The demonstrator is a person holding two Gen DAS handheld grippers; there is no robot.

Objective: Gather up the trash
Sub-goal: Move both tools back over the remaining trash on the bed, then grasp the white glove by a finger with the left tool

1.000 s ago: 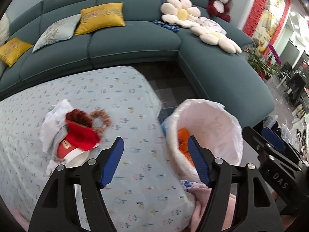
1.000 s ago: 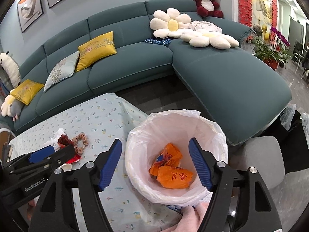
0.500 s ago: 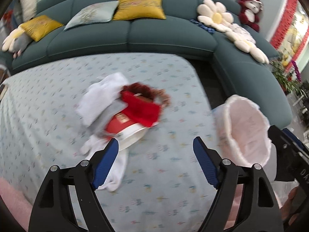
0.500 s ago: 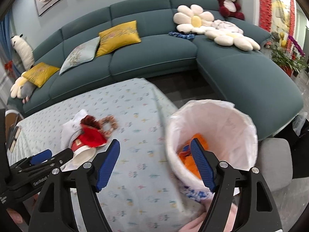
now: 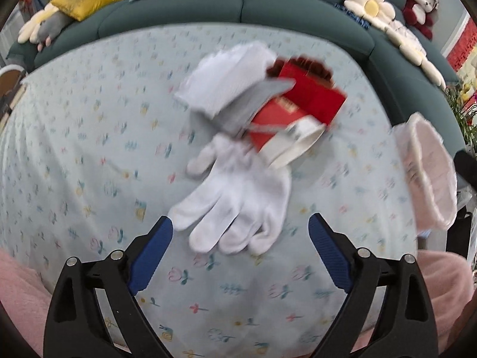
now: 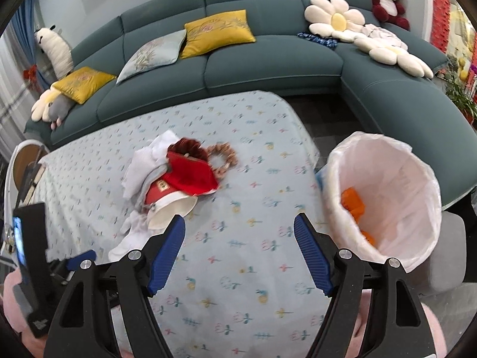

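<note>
A: The floral-print pale-blue worktop (image 5: pixel 89 149) carries what?
B: A white cloth glove (image 5: pixel 238 197), touching a red-and-white paper cup (image 5: pixel 283 122).
A: Tools?
B: Left tool (image 5: pixel 241 250) has just been opening, wide, empty, before the glove; right tool (image 6: pixel 239 253) open, empty.

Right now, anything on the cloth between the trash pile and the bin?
No. In the right wrist view, only bare flowered tablecloth separates the pile's red packet from the lined bin.
</note>
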